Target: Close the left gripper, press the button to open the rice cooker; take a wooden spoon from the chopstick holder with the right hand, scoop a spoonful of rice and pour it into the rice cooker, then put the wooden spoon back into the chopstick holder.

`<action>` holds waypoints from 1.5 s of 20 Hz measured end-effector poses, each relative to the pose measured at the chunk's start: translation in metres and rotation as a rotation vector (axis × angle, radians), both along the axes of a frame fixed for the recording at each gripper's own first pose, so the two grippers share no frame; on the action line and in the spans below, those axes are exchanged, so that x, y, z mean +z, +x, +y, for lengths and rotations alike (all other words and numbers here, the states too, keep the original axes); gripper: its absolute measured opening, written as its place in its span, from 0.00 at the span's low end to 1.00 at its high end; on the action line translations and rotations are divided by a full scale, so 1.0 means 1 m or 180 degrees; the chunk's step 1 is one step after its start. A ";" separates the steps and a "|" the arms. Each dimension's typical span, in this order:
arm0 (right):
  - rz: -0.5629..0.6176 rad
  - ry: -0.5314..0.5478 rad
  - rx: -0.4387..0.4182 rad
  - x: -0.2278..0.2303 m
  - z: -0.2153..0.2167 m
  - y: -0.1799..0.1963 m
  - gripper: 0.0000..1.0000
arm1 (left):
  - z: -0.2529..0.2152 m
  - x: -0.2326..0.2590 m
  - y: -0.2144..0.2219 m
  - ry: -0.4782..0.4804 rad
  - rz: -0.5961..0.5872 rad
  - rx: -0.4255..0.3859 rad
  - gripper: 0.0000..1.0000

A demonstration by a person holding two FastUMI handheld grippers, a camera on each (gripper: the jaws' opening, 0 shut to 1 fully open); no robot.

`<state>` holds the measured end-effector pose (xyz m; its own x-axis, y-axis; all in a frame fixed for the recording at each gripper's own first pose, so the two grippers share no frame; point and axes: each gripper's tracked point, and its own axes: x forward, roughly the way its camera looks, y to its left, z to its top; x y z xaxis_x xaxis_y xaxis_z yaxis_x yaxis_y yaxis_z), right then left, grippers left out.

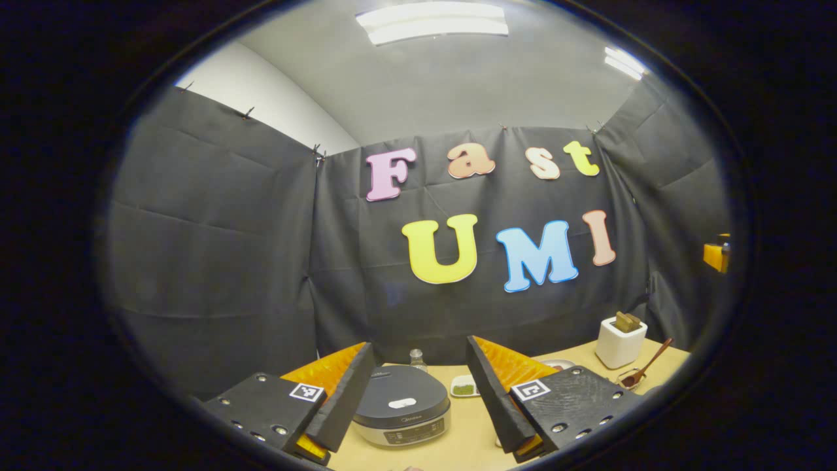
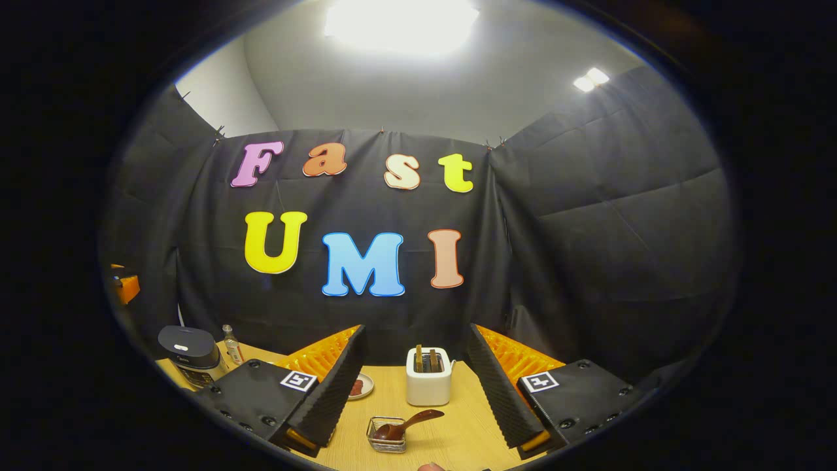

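left claw is wide open with the closed rice cooker sitting on the tabletop right between its fingers, so i'd pinch it fully closed first, then come down square on the lid button.

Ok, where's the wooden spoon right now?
In the right gripper view the wooden spoon rests bowl-down in a small wire holder, on the table just in front of the white toaster-like box.

Wooden table bears rice cooker, holder
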<state>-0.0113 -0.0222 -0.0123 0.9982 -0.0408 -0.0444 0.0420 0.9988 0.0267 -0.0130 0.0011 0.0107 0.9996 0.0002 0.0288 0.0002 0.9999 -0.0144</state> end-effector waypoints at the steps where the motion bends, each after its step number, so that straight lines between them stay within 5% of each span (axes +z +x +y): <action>1: -0.0015 -0.0007 -0.0003 0.002 -0.001 -0.001 0.98 | 0.001 0.000 -0.001 0.0010 0.0000 0.0002 0.87; 15: -0.0014 -0.0024 0.0037 -0.004 0.000 -0.003 0.98 | 0.001 -0.001 -0.009 -0.0057 0.0037 0.0014 0.87; 17: 0.0003 -0.0057 0.0068 -0.005 0.004 -0.002 0.98 | 0.005 -0.003 -0.008 -0.0085 0.0045 0.0026 0.82; 20: 0.0001 -0.0084 0.0092 -0.006 0.009 0.001 0.98 | 0.012 0.001 -0.008 -0.0087 0.0043 0.0014 0.59; 27: 0.0067 -0.0066 0.0140 -0.016 0.010 0.006 0.98 | 0.006 0.008 -0.006 -0.0015 0.0013 -0.0056 0.37; 30: 0.0076 -0.0080 0.0187 -0.019 0.008 0.007 0.98 | 0.003 0.011 -0.007 -0.0067 0.0005 -0.0024 0.13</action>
<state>-0.0047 -0.0139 -0.0315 0.9976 0.0163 -0.0680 -0.0163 0.9999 0.0012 -0.0200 0.0041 0.0212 0.9996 -0.0068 0.0272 0.0078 0.9993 -0.0355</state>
